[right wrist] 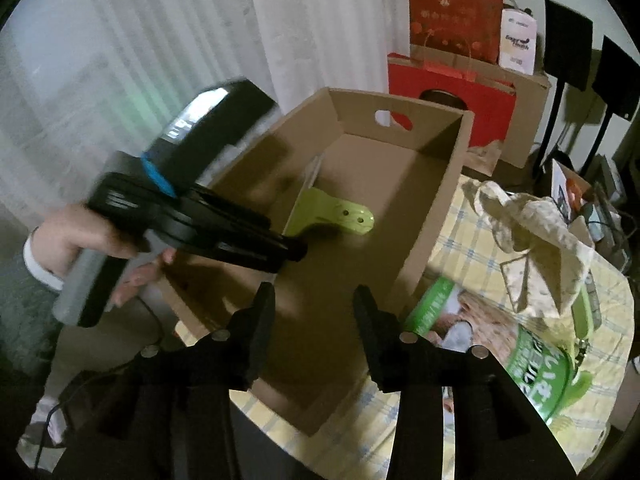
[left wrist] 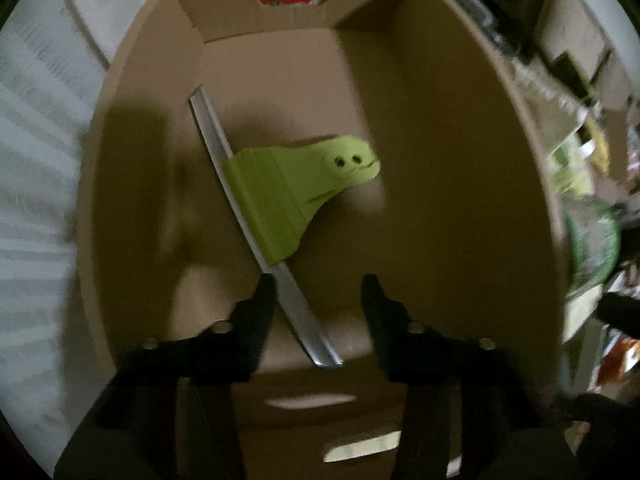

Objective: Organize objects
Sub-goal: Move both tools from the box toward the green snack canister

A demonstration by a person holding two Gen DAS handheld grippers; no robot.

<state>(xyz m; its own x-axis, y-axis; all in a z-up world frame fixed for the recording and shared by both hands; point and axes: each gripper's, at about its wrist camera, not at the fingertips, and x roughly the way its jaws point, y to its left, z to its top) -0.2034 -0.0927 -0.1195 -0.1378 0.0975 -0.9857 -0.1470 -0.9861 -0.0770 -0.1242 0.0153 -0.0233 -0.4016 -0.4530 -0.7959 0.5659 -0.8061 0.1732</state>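
Left wrist view: on the floor of the cardboard box (left wrist: pixel 460 200) a green squeegee (left wrist: pixel 280 200) is seen lying flat, its metal blade (left wrist: pixel 248 224) running diagonally; the left gripper (left wrist: pixel 318 286) is held spread and empty just above the blade's near end
Risk, left: the blade could be nudged or pinned by the left-hand finger (left wrist: pixel 262 304) if lowered; the picture is blurred, so contact cannot be judged

Right wrist view: the right gripper (right wrist: pixel 314 294) is seen parted, nothing held, over the box's near edge; a green bag (right wrist: pixel 500 344) and a crumpled cloth (right wrist: pixel 532 224) are left outside on the checked tablecloth (right wrist: pixel 464 240)
Risk, right: the two grippers are close together over the box, so a collision is judged possible; the bag could be crushed if pinched hard
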